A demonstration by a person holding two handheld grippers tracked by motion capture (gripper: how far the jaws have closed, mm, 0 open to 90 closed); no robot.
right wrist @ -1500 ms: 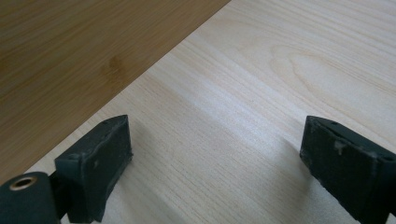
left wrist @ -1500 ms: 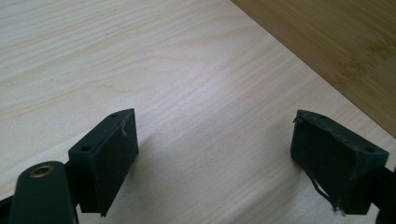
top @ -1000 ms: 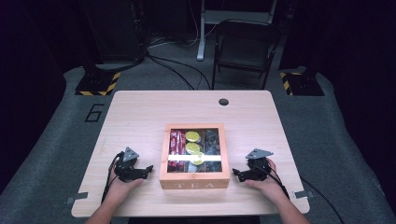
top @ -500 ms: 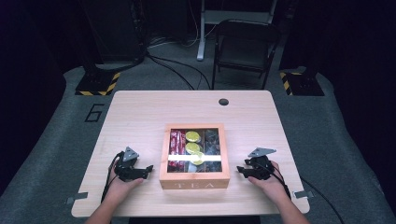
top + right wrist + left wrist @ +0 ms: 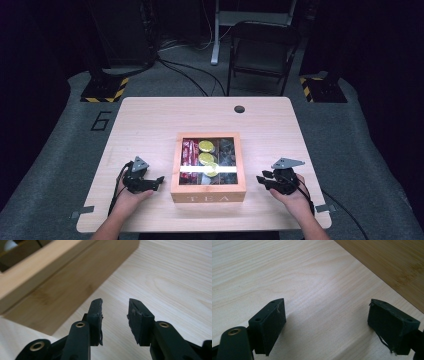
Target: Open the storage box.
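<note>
between our left gripper [image 5: 325, 322] jaws we held nothing: they stood wide apart over bare pale wood, with the side wall of the tea box [image 5: 392, 262] crossing the upper right corner of the left gripper view. from the high view that left gripper [image 5: 157, 181] lay low on the table [image 5: 150, 120], just beside the box's left wall but apart from it, our left hand [image 5: 131, 196] behind it and its cable trailing back toward the near edge.

our right gripper [image 5: 115, 308] had its jaws parted by a narrow gap, empty too, hovering just above the tabletop. in the right gripper view the box's wooden side [image 5: 62, 282] ran from the upper centre down to the left, close to the left jaw but not touching it. from above, the right gripper [image 5: 261, 180] sat near the box's right wall, grey three-cornered plate on top, our right hand [image 5: 292, 192] holding it from behind.

the tea box [image 5: 208, 192] rested near the front middle of the table, between the two grippers, its front face lettered "tea". through its windowed top we saw red packets [image 5: 188, 151] in the left compartment, yellow round items [image 5: 206, 157] in the middle one, and dark contents on the right that we could not make out. a bright strip of glare crossed the window.

farther off, a round dark hole [image 5: 239, 109] marked the table's far side, and a folding chair [image 5: 260, 50] stood on the floor beyond.
</note>
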